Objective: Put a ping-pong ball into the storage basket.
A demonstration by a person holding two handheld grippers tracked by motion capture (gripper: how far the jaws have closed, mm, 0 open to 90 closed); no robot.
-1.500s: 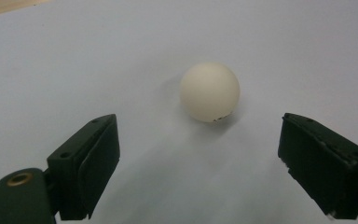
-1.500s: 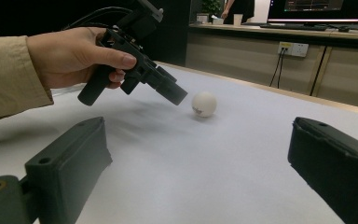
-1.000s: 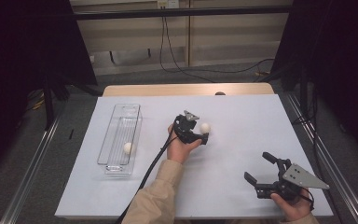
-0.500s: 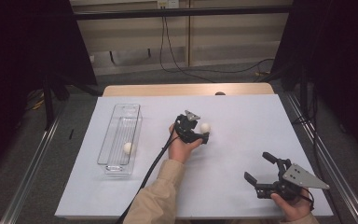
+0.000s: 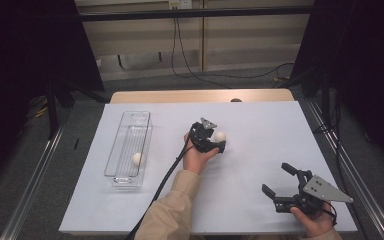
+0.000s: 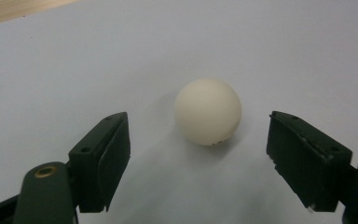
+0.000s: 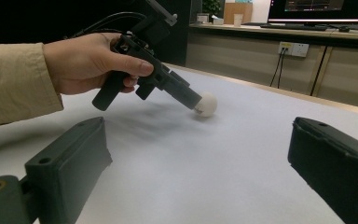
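White paper covers the desk, and on it lies a cream ball directly between the jaws of the left gripper. These jaws have just been closing, but they do not touch it yet — a gap stays on each side, wider on the left one. A ball has no long axis, so any angle should serve. The left gripper is at the ball; the right gripper rests well apart, near the desk's front edge, its jaws wide and empty. I count two balls — this one and a second ball inside the one clear tray — and two grippers.
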